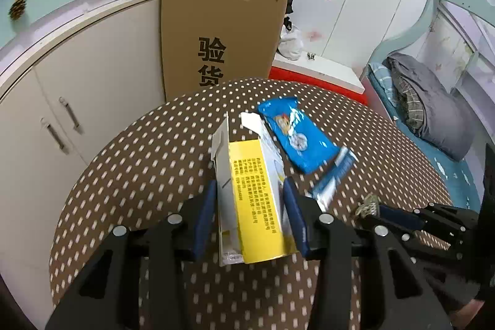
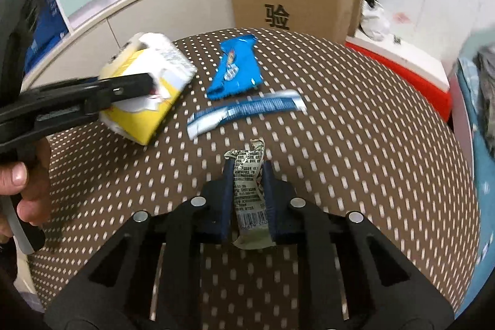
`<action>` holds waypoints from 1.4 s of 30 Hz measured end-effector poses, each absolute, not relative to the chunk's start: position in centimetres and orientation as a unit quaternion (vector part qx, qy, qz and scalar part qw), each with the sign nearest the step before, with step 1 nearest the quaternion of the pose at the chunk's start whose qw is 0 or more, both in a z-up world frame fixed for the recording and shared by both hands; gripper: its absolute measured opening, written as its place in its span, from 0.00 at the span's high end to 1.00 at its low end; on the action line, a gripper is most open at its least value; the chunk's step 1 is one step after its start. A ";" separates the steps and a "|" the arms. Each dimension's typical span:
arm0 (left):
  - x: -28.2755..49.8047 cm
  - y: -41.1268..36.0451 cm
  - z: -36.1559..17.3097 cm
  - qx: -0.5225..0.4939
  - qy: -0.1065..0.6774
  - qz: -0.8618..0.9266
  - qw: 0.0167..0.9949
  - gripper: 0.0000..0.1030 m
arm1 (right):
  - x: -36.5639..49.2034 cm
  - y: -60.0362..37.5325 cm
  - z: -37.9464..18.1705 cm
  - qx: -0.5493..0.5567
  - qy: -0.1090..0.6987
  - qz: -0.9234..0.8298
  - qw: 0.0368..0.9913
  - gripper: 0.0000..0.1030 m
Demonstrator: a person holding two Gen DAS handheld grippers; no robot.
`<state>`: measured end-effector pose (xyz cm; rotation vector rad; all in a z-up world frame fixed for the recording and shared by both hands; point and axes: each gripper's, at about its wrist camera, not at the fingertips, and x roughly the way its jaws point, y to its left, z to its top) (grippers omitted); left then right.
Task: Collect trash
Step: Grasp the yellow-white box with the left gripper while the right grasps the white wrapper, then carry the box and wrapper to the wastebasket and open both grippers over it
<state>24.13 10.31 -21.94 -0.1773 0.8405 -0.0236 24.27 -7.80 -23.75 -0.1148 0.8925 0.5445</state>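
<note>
- Left gripper (image 1: 250,190) — jaws closed onto the yellow-and-white carton (image 1: 247,200), one blue finger on each long side. The carton's far end flap hangs torn open, pointing away from the gripper.
- Right gripper (image 2: 247,172) — jaws narrow, pinching a crumpled greenish wrapper (image 2: 249,190) lengthwise; its barcode end trails back toward the palm, the twisted tip pokes out past the fingertips.
- Carton: judged light and hollow, thin card. It should crush if squeezed hard; a grip across the side walls near the middle seems right, not on the loose flap.
- Wrapper: judged nearly weightless, limp, slick film. It could slide out of a loose pinch — best held across a bunched part.
- Not yet collected: a blue snack packet (image 2: 235,70) ahead of the right gripper, and a long blue-and-white sachet (image 2: 247,110) between that packet and the right fingertips. Both lie flat; edges would be hard to get under, so pinching at a raised crinkle looks best.
- Surface: brown cloth with pale dots (image 2: 355,144) covering a table, soft enough to snag or bunch under fingertips.
- Room: tall cardboard box (image 1: 222,33) beyond the table, cream cabinet (image 1: 77,101) off to the left of the left gripper, bed with grey bedding (image 1: 427,110) off to the right. No bin visible.
</note>
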 end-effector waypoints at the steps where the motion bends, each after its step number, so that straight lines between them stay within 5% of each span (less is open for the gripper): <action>1: 23.4 10.3 -21.8 -0.087 0.407 -0.011 0.909 0.58 | 23.6 -8.4 -23.7 -0.047 0.426 0.259 0.865 0.82; 17: 10.2 5.0 -19.8 -0.079 0.394 -0.054 0.914 0.58 | 12.8 -18.5 -21.0 0.031 0.394 0.234 0.888 0.82; 42: 8.6 -4.5 -11.1 -0.027 0.300 -0.191 0.934 0.58 | 8.3 -32.9 -11.7 0.117 0.273 0.131 0.946 0.82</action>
